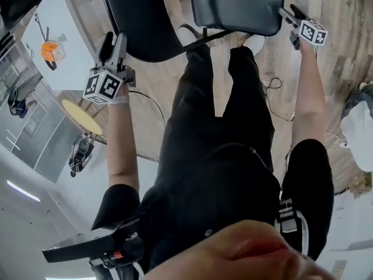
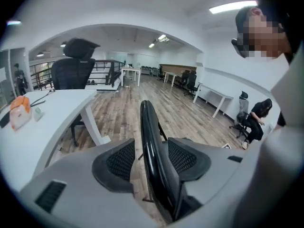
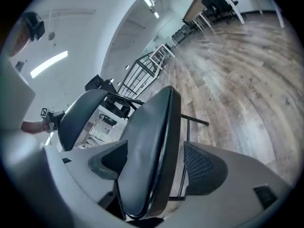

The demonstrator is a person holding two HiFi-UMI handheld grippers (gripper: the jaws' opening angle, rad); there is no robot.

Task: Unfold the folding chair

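Note:
The folding chair stands on the wood floor in front of my feet, seen from above in the head view. Its black rounded panel (image 1: 143, 22) is at the left and its dark grey padded panel (image 1: 236, 4) at the right, with a thin metal tube (image 1: 204, 38) between them. My left gripper (image 1: 112, 39) straddles the black panel's edge (image 2: 149, 132). The left gripper (image 2: 152, 159) stands open, with a gap beside the left pad. My right gripper (image 1: 289, 13) reaches the grey panel's right edge. The right gripper (image 3: 154, 163) is open around that panel (image 3: 149, 146), apart from its right pad.
My legs (image 1: 215, 127) stand just behind the chair. A cable (image 1: 271, 86) lies on the floor at the right. A white desk (image 2: 42, 122) with an orange object (image 2: 20, 112) and an office chair (image 2: 73, 70) are at the left. A person (image 2: 256, 118) sits far right.

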